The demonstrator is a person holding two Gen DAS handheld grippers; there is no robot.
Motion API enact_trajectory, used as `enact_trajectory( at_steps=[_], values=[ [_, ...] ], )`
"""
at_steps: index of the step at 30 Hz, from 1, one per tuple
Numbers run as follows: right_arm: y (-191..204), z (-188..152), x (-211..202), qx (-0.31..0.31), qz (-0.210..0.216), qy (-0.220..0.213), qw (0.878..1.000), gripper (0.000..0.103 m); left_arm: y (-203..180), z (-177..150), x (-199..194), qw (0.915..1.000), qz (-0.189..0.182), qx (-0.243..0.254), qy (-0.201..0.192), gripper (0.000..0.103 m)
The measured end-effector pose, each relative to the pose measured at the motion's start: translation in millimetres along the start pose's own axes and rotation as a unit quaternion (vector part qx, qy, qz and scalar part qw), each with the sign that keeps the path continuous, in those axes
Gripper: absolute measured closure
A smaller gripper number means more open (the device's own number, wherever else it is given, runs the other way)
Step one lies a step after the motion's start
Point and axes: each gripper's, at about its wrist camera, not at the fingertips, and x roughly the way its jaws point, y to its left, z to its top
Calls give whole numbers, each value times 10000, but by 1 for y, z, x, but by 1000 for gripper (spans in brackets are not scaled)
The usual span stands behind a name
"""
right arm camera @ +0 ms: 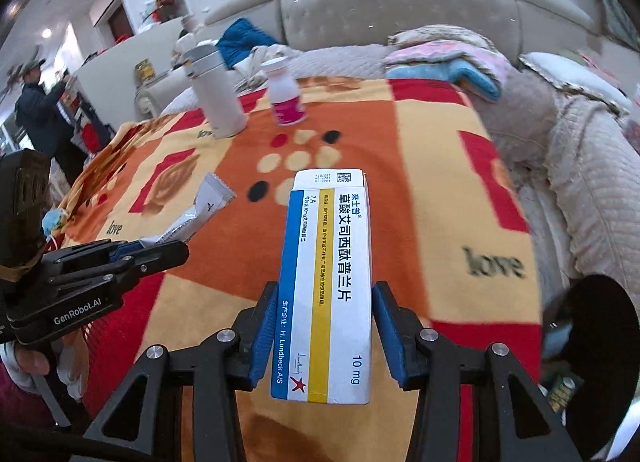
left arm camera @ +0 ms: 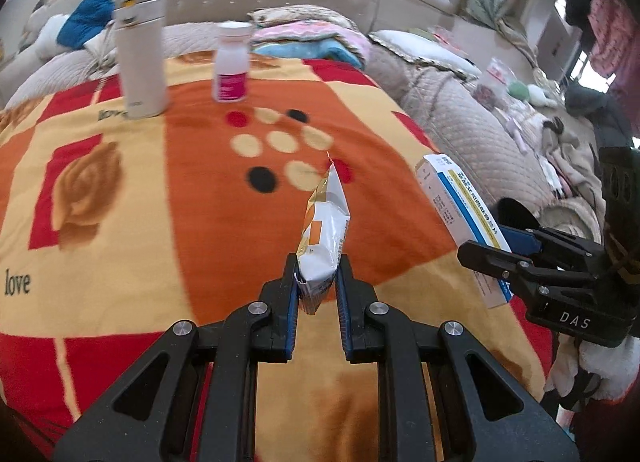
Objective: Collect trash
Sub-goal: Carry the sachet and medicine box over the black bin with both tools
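While angled down, both tools [left arm camera: 317, 268] [right arm camera: 325, 302] grip trash.

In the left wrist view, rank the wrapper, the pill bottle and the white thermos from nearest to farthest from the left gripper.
1. Wrapper: pinched in the left gripper.
2. Pill bottle: upright, far across the blanket.
3. White thermos: upright, left of the bottle, about as far; too close to call.

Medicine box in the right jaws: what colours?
White medicine box with a blue stripe and a yellow stripe running lengthwise; clearest in the right wrist view.
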Motion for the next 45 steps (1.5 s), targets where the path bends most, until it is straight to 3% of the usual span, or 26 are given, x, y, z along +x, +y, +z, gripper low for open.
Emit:
enact_trajectory(
  at_steps=[10,22,31,45],
  values=[
    [-40,-17,-24,391,-153,-134,9990,58,-47,3,15,9992,-95,371,104,89],
    [-59,-25,-34,550,-166,-198,9982,58,-66,2,28,9987,-106,461,176,89],
    [-84,-28,-45,735,-444,-174,9962,58,-88,4,35,9976,-365,560,206,89],
    [-136,-44,-69,1255,-768,-271,9887,58,-152,9,52,9908,-691,1113,336,89]
  ],
)
